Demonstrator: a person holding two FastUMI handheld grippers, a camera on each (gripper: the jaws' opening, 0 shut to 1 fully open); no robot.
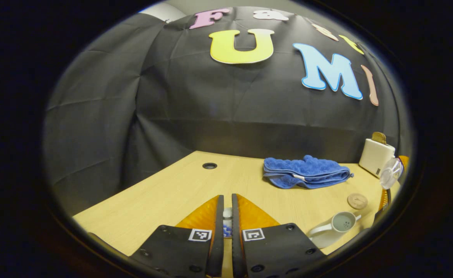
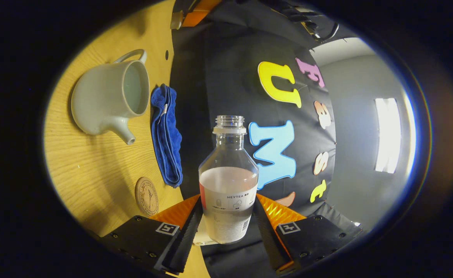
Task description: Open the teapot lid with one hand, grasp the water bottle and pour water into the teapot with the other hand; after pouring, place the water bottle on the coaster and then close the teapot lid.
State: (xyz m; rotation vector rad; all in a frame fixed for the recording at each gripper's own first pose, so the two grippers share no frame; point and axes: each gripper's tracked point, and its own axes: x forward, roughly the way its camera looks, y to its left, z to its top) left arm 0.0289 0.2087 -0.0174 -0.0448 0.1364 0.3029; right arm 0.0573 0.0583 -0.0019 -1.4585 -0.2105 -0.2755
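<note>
Bottle gripped, teapot standing open on the table

The right gripper [image 2: 226,226] clamps both fingers on the capless water bottle [image 2: 228,181], held off the table beside the lidless teapot [image 2: 106,100]; the left gripper [image 1: 227,220] is nearly closed around a small pale thing, likely the lid; coaster [image 2: 147,195] and blue towel [image 2: 166,135] lie near the teapot

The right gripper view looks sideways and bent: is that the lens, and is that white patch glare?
Right gripper view: the claw is rolled, so the table stands on edge; the fisheye lens bows it; the bright ceiling light is blown out. Left gripper view: even light, the table edge curves.
</note>
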